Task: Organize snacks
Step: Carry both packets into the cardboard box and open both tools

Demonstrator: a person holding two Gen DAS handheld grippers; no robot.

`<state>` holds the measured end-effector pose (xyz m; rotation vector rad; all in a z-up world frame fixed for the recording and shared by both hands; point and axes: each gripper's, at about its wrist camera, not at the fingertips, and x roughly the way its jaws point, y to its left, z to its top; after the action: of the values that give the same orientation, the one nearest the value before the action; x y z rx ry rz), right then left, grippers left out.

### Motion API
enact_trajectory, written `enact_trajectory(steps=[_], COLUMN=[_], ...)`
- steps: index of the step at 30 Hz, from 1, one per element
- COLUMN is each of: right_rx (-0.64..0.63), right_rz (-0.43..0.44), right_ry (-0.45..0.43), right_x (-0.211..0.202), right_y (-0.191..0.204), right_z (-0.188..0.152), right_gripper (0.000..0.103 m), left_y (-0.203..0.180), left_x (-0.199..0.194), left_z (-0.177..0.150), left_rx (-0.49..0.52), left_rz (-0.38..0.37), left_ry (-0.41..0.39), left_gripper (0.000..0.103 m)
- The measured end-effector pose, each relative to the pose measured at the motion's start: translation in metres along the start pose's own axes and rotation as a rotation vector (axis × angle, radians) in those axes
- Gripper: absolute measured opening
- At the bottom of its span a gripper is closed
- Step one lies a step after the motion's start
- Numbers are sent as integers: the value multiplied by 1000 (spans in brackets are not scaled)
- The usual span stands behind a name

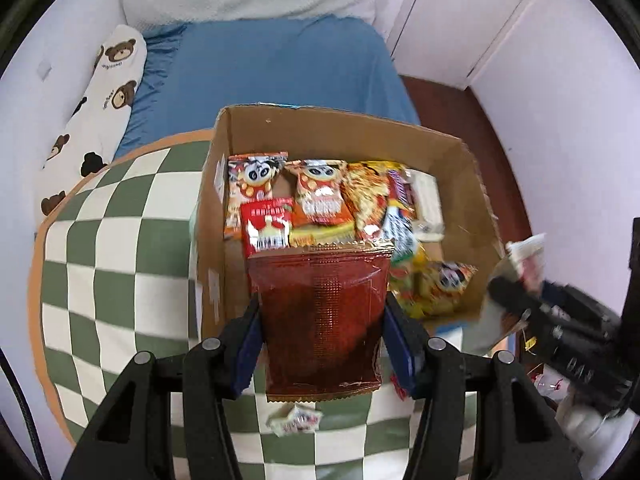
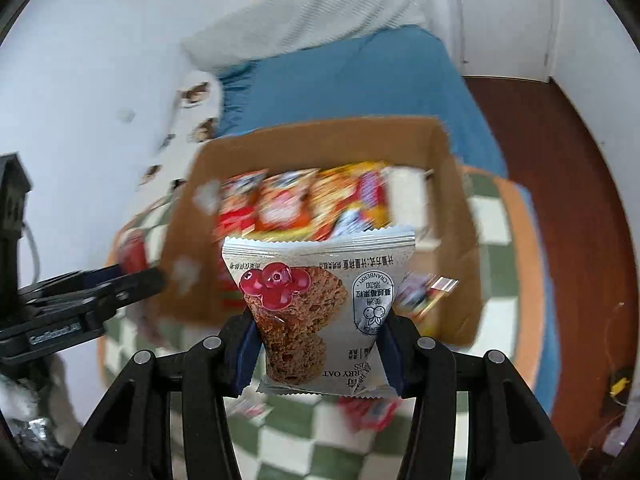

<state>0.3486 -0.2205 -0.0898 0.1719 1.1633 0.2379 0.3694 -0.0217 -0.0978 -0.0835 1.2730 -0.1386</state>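
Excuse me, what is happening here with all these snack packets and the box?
A person is sorting snacks into a cardboard box that stands on a green checkered mat beside a bed. The left gripper is shut on a dark red foil packet, and the right gripper is shut on a cranberry oat cookie packet. Both packets hang above the near edge of the box, not yet inside. A row of snack packets already stands along the far side of the box, and one small packet lies on the mat.

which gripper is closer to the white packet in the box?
Right, as far as the views show. The white packet lies at the box's right end. The right gripper, holding an oat cookie pack, hovers off that right side; the left gripper, holding a red packet, sits nearer the left half.
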Motion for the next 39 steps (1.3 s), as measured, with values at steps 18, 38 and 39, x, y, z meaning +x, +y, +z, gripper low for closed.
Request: enact_trajectory(steps=[18, 38, 39], right_rx=[76, -24, -28], right_rz=[-156, -199, -201], right_ry=[167, 15, 3], right_x=[92, 30, 26], right_y=[-66, -20, -18], right_z=[62, 12, 10], right_gripper=[101, 101, 101], left_y=[18, -2, -3], left_x=[90, 24, 19], left_z=[30, -12, -16], left_rx=[-46, -17, -18], left_rz=[115, 143, 145], left_ry=[131, -89, -105], left_gripper=[94, 94, 94])
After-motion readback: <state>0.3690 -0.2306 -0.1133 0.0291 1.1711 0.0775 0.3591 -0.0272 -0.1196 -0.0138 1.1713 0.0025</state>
